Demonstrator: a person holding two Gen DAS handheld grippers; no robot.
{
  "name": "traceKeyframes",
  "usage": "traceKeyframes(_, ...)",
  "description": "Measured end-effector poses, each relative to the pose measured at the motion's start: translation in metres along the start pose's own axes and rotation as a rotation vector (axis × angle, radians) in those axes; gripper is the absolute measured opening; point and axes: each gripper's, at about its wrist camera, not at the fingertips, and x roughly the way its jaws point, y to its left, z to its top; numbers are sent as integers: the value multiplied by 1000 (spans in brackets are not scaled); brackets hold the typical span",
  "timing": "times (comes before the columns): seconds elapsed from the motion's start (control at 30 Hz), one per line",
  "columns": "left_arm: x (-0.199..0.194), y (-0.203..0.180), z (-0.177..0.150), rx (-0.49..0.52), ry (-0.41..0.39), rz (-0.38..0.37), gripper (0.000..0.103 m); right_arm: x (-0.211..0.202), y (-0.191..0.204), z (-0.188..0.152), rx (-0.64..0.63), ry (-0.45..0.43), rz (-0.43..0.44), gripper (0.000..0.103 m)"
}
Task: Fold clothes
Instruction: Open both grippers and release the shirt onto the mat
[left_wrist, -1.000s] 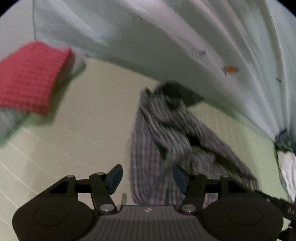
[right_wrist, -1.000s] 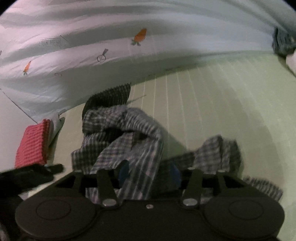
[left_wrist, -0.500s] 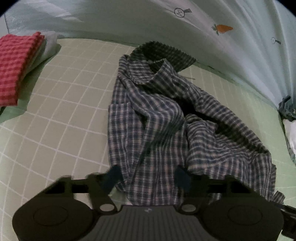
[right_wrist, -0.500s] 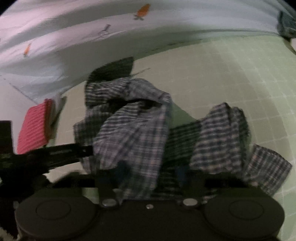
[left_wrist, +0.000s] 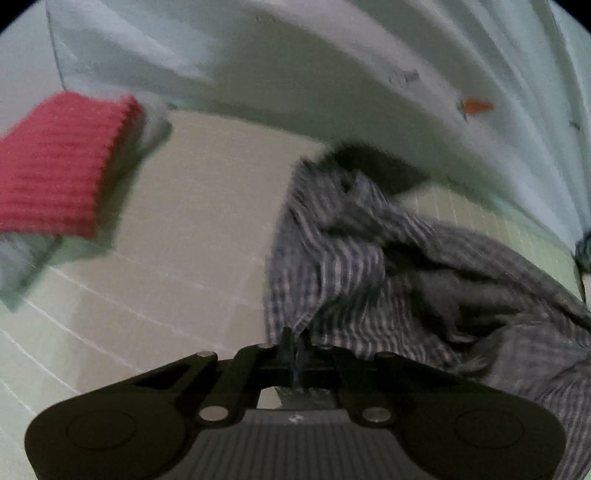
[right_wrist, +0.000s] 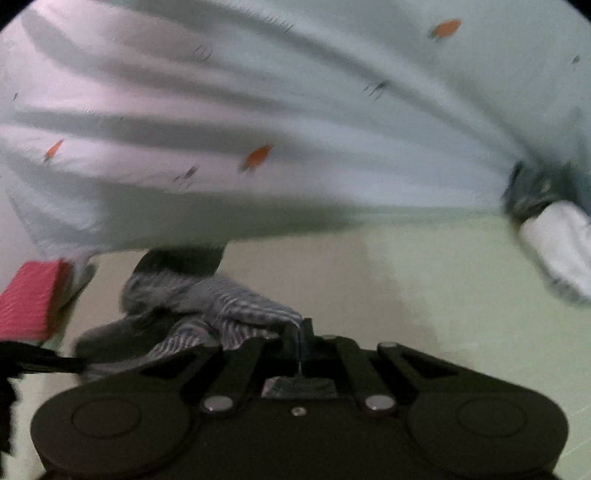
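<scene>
Both my grippers are pinched tight on the plaid shirt (left_wrist: 351, 266): left gripper (left_wrist: 294, 345) on a hem edge, right gripper (right_wrist: 300, 332) on another. It sprawls on the green grid sheet (left_wrist: 192, 221), bunched between my hands, long axis running away toward the carrot-print curtain (right_wrist: 295, 110).

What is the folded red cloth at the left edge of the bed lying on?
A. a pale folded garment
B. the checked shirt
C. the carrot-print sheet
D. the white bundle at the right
A: the folded red cloth lies on top of a pale folded garment, whose edges stick out beneath it, apart from the checked shirt that both sets of jaws are pinching.
</scene>
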Motion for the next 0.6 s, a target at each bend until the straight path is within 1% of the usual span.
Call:
traceKeyframes(0.2, -41, 10, 29, 5, -126, 83, 2, -18, -30, 17, -29, -88, -118, 0)
traceKeyframes(0.33, -69, 16, 45, 43, -229, 194, 2, -27, -39, 29, -69, -156, -203, 0)
traceKeyframes(0.43, -86, 25, 59, 68, -299, 271, 2, -35, -57, 43, -39, -206, -250, 0)
traceKeyframes(0.53, -92, 36, 74, 44, -335, 285, 2, -32, -73, 53, -13, -232, -291, 1)
traceKeyframes(0.57, -89, 37, 77, 41, -330, 283, 2, -30, -79, 55, -5, -233, -303, 1)
traceKeyframes(0.6, -84, 36, 79, 43, -312, 275, 2, -24, -83, 57, 11, -211, -306, 2)
